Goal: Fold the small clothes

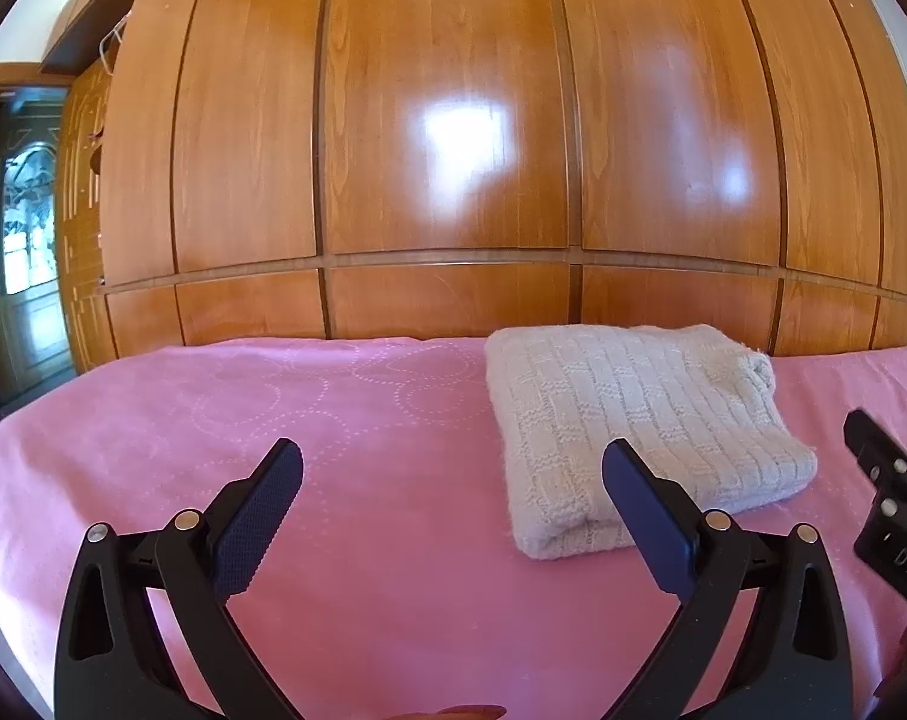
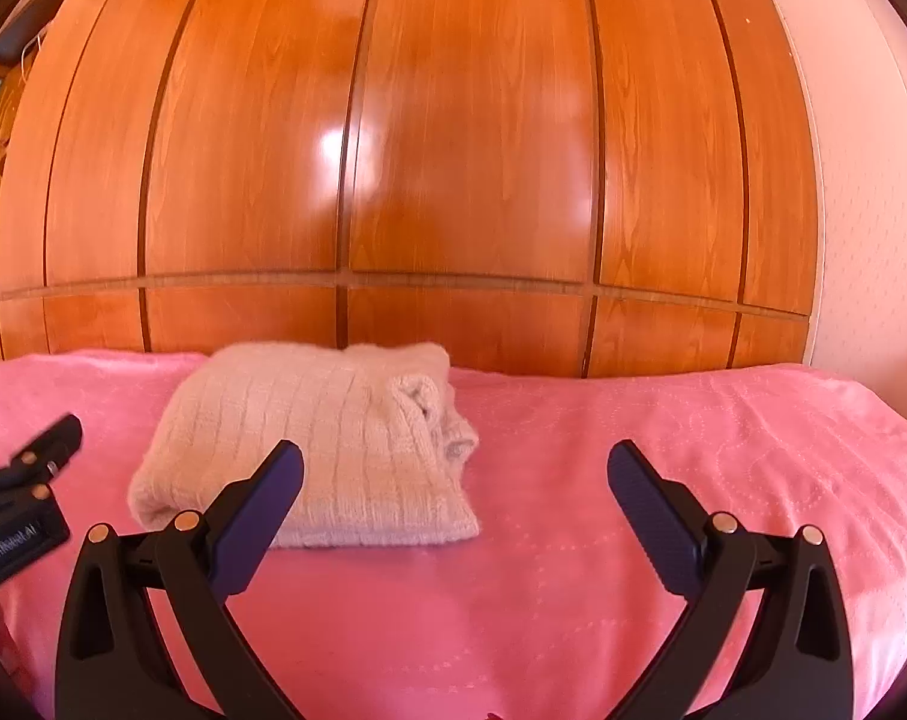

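Observation:
A cream knitted garment (image 1: 639, 426) lies folded into a thick rectangle on the pink bedspread (image 1: 333, 420); it also shows in the right wrist view (image 2: 327, 444). My left gripper (image 1: 453, 462) is open and empty, hovering just in front and to the left of the garment, its right finger (image 1: 645, 516) overlapping the near edge in view. My right gripper (image 2: 453, 462) is open and empty, in front and to the right of the garment. Each gripper shows at the edge of the other's view: the right one in the left wrist view (image 1: 891, 498), the left one in the right wrist view (image 2: 27, 480).
A glossy wooden wardrobe wall (image 1: 453, 150) stands directly behind the bed. A dark doorway with a glazed door (image 1: 27, 228) is at far left. A pale wall (image 2: 861, 210) is at far right. Pink bedspread (image 2: 693, 450) extends on both sides of the garment.

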The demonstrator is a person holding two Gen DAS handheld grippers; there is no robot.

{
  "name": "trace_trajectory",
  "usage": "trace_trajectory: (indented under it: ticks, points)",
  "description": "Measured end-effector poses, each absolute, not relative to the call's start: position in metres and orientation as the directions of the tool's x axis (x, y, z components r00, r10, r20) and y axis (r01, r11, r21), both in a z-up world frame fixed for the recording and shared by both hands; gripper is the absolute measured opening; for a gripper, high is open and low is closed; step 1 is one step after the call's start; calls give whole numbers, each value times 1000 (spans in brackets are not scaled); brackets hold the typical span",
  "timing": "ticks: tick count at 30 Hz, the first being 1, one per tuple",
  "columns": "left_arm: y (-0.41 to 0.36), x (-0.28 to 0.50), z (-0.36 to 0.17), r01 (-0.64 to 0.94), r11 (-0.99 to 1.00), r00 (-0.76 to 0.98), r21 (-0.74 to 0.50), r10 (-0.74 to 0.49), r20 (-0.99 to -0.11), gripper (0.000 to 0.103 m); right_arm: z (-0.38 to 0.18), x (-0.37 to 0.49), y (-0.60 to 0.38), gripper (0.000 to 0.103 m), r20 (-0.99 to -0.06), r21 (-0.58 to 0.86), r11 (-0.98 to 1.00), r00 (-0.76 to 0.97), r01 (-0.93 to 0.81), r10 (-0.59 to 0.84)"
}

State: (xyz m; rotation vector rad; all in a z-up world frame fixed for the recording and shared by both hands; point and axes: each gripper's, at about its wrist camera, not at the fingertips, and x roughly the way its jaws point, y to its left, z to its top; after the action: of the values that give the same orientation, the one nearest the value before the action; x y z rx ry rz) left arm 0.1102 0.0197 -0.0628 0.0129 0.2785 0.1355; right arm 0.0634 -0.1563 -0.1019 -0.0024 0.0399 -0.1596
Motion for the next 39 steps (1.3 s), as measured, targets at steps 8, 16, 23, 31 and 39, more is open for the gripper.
trace_trajectory:
  ticks: [8, 16, 23, 31, 39]
  points:
    - [19, 114, -67, -112, 993, 949, 32, 116, -292, 99, -106, 64, -154, 101, -50, -14, 987, 986, 159, -159]
    - [20, 113, -68, -120, 992, 950, 29, 123, -288, 99, -108, 63, -153, 101, -45, -19, 987, 987, 157, -158]
    - [20, 116, -68, -119, 992, 948, 32, 123, -294, 99, -108, 66, -159, 101, -63, 11, 988, 986, 156, -155]
    - [19, 113, -68, -121, 992, 948, 33, 125, -291, 99, -108, 66, -160, 101, -66, 16, 987, 985, 159, -157]
    - [18, 112, -69, -117, 992, 948, 38, 123, -293, 99, -107, 65, -161, 101, -67, 16, 987, 985, 158, -157]
